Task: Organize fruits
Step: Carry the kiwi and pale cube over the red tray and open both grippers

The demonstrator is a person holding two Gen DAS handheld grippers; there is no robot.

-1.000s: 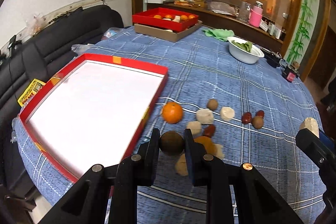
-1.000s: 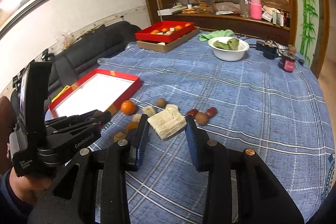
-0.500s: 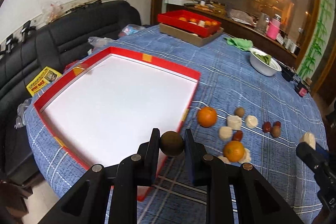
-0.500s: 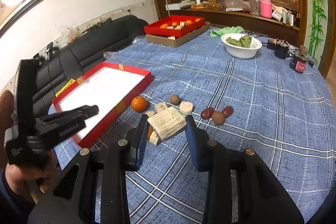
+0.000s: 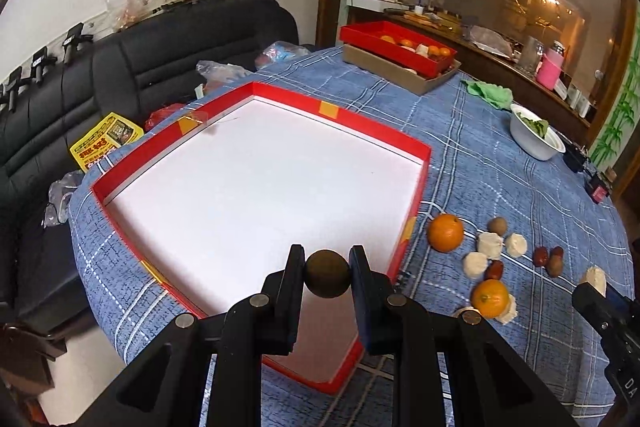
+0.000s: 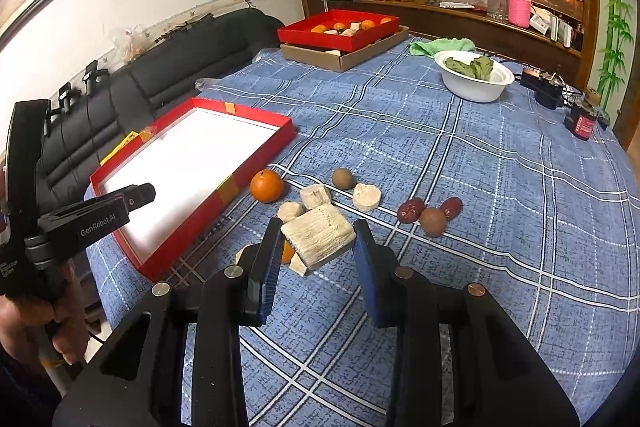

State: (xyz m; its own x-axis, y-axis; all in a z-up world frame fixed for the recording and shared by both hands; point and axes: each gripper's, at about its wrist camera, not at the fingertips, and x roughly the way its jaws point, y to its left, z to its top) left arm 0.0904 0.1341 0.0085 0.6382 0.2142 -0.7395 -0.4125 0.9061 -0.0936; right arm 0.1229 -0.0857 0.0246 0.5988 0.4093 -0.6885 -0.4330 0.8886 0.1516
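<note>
Fingers of the left gripper (image 5: pixel 327 273) clamping a dark round fruit (image 5: pixel 327 273), hovering directly above the red tray (image 5: pixel 416 187); right gripper (image 6: pixel 318 239) gripping a pale block (image 6: pixel 318 239).

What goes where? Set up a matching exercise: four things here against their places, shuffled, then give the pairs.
Things:
1. dark round fruit
2. pale block
3. leaves
4. red dates

Places:
A. in the white bowl
B. in the left gripper
C. on the cloth
D. in the right gripper

Pairs: 1-B, 2-D, 3-A, 4-C
</note>
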